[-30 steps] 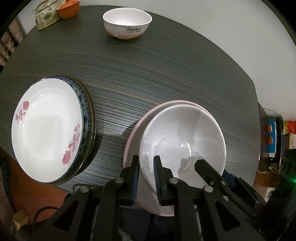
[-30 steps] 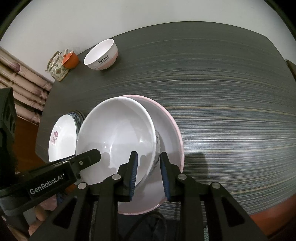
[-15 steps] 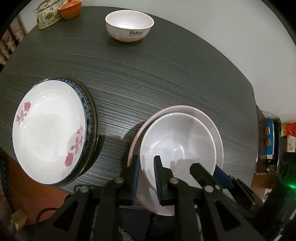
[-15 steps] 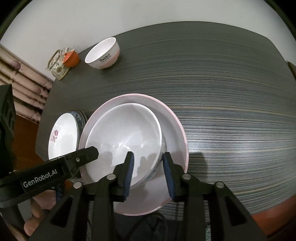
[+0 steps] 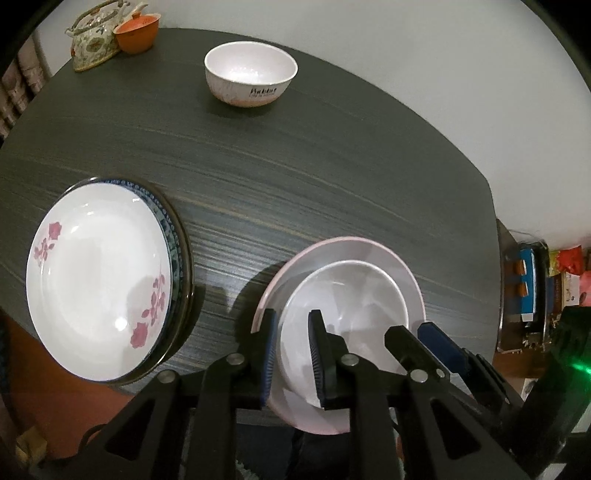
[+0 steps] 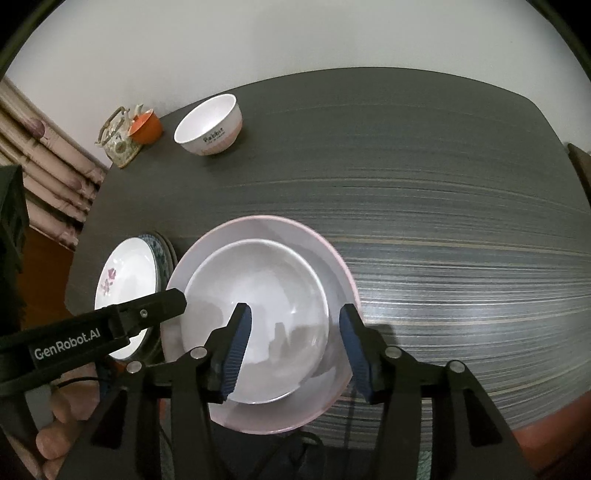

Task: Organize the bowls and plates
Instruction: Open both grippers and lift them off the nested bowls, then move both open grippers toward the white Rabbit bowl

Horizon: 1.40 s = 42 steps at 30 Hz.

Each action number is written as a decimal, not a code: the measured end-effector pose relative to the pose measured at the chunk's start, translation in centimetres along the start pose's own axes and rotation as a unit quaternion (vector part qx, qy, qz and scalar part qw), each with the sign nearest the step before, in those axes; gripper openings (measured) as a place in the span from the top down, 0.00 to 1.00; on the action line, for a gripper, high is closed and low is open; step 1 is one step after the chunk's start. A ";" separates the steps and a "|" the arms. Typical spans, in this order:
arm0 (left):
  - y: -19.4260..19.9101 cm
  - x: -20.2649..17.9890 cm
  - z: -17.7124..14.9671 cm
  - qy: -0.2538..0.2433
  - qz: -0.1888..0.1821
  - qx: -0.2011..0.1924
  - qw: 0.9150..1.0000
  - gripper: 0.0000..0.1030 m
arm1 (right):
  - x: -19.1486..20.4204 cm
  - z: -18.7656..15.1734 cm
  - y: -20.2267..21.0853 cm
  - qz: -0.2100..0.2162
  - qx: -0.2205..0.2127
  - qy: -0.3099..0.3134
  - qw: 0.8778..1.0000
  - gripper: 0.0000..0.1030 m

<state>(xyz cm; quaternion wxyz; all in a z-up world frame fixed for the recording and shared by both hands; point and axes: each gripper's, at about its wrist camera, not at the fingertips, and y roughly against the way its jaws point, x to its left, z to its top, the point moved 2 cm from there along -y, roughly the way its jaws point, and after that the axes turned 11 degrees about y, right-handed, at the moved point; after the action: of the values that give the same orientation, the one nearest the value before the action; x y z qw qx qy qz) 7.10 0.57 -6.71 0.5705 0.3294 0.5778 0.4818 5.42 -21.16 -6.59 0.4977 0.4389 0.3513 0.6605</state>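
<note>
A plain white bowl (image 5: 347, 306) (image 6: 258, 288) sits nested in a wider pink-rimmed dish (image 5: 354, 247) (image 6: 334, 258) near the front edge of the dark table. My left gripper (image 5: 291, 354) is shut on the bowl's near-left rim, with one pad inside and one outside. In the right wrist view one of its fingers (image 6: 155, 310) reaches in from the left. My right gripper (image 6: 295, 347) is opening. Its pads straddle the bowl's near-right rim without pressing on it. A small white "Rabbit" bowl (image 5: 251, 74) (image 6: 208, 125) stands at the far side.
A white plate with pink flowers (image 5: 99, 280) (image 6: 123, 280) lies on a blue-patterned plate at the left, partly over the table edge. A patterned teapot (image 5: 92, 40) and an orange cup (image 5: 136, 33) stand at the far left corner. A hand (image 6: 55, 435) holds the left gripper.
The white bowl came down from a tilt and settled level inside the pink-rimmed dish. The right gripper's jaws spread apart and let go of the rim. The left grip stayed.
</note>
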 end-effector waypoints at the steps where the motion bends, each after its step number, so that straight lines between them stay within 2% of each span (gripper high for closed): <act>1: 0.2 0.1 0.1 -0.001 -0.001 -0.004 1.000 0.83 | -0.1 0.1 0.1 0.003 -0.003 -0.001 1.000 0.54; 4: 0.6 0.1 0.3 -0.008 -0.004 -0.016 1.000 0.82 | -0.5 0.4 0.5 0.005 -0.014 -0.006 1.000 0.54; 6: 0.6 -0.1 0.4 -0.010 -0.003 -0.022 1.000 0.77 | -0.8 0.6 0.9 0.008 -0.028 -0.010 1.000 0.54; 8: 0.7 0.0 0.8 -0.010 -0.001 -0.023 1.000 0.76 | -1.0 0.8 1.2 0.013 -0.036 -0.013 0.999 0.54; 13: 0.8 0.5 1.5 -0.001 0.000 -0.026 1.000 0.74 | -1.3 1.4 1.3 0.024 -0.042 -0.013 0.999 0.54; 15: 0.8 1.0 1.8 0.006 0.002 -0.028 1.000 0.67 | -1.4 1.9 1.2 0.026 -0.044 -0.014 0.999 0.54; 20: 1.0 2.5 3.4 0.027 0.008 -0.035 0.999 0.65 | -1.9 3.2 1.6 0.036 -0.053 -0.013 0.998 0.54; 23: 1.0 3.1 4.2 0.041 0.016 -0.038 0.998 0.62 | -2.3 3.8 1.6 0.037 -0.052 -0.013 0.998 0.49; 31: 1.4 4.8 7.3 0.063 0.017 -0.058 0.996 0.61 | -3.1 6.4 0.5 0.049 -0.040 -0.017 0.998 0.48; 38: 1.3 5.9 10.7 0.074 -0.010 -0.086 0.993 0.61 | -2.1 10.1 -0.1 0.047 -0.081 0.023 0.995 0.48; 42: 1.0 6.4 13.2 0.088 -0.011 -0.098 0.991 0.61 | -1.8 12.4 -1.2 0.041 -0.078 0.033 0.996 0.48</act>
<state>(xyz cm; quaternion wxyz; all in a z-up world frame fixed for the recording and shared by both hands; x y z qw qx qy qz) 18.98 9.27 -6.43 0.5521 0.2222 0.5794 0.5569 17.59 -22.21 -3.54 0.4915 0.3903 0.2965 0.7198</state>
